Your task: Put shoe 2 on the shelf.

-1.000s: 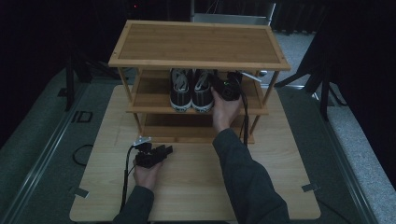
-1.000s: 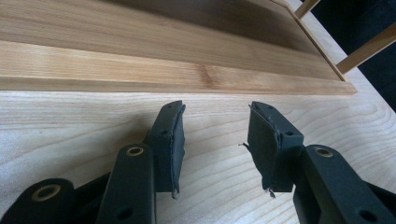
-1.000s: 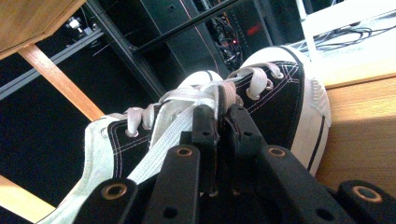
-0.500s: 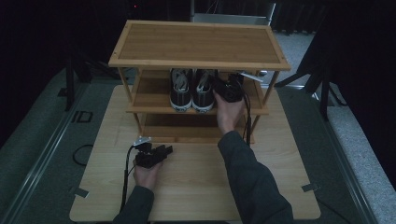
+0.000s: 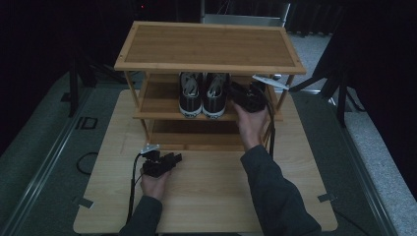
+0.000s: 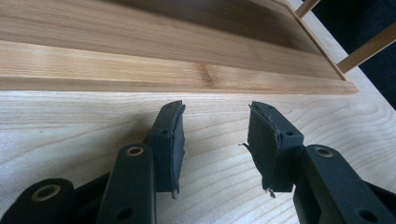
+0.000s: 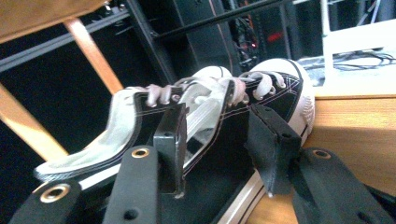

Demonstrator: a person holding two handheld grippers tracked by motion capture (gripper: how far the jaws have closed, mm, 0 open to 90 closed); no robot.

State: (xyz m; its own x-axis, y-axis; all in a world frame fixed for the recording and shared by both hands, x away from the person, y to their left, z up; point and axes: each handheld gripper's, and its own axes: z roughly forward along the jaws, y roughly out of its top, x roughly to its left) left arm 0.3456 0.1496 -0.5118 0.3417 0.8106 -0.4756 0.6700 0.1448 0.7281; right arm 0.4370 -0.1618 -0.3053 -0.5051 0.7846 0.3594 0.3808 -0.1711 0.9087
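With the right gripper [image 7: 217, 140] part open, its jaws astride the side wall of the right shoe [image 5: 215, 94] on the middle shelf [image 5: 157, 101], a shallow bite could slip and topple it against its neighbour, while the left gripper [image 6: 215, 142] rests open and empty on the table [image 5: 206, 196].

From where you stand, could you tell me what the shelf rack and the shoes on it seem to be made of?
The shelf rack looks like bamboo or light wood with a smooth finish: fine parallel strips show on the top board. The shoes look like black canvas with white rubber soles and toe caps, and white laces; the right claw view shows stitching, though the fabric is a guess.
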